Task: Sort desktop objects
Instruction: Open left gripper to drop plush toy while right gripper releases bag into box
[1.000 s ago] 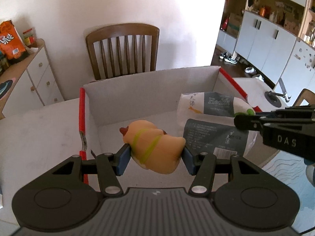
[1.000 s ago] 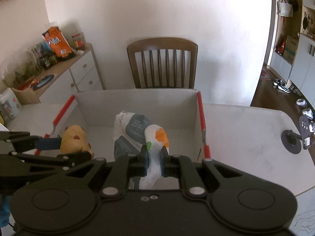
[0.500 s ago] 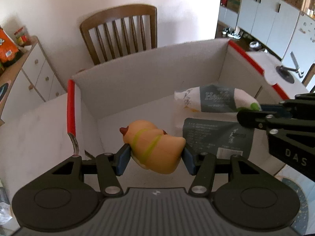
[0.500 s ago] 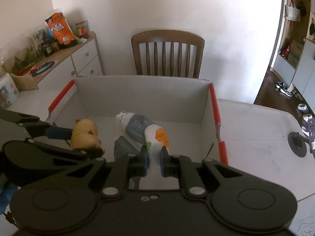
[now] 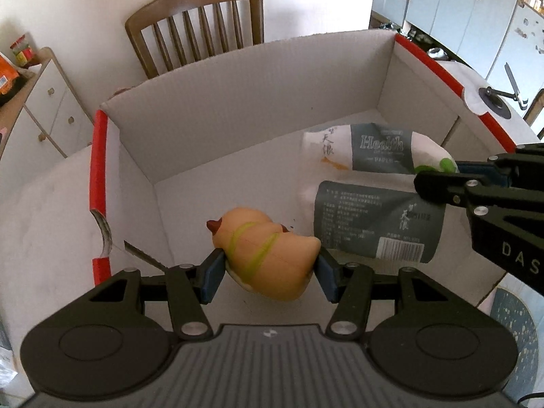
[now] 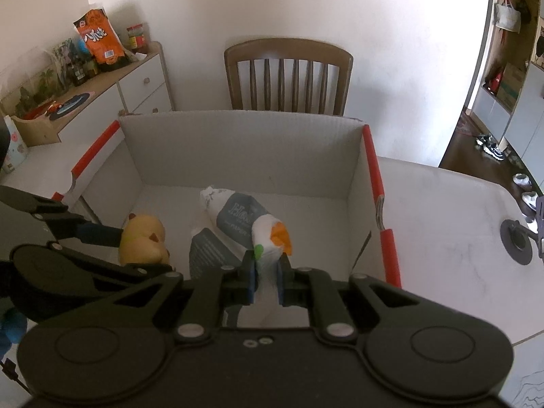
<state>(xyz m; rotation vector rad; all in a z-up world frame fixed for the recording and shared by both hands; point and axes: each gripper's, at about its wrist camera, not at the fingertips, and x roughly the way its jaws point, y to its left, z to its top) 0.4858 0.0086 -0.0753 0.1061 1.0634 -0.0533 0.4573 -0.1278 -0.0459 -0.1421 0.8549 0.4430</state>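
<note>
Both loaded grippers hang inside box [image 5: 244, 78] walls

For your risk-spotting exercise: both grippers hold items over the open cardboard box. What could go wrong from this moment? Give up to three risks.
1. The left gripper clamps the rounded toy only at its ends; it might rotate or slip out.
2. The right gripper pinches just a corner of the tissue pack; the soft wrapper could tear or slide free.
3. Both grippers work close together inside the box and could collide.
</note>
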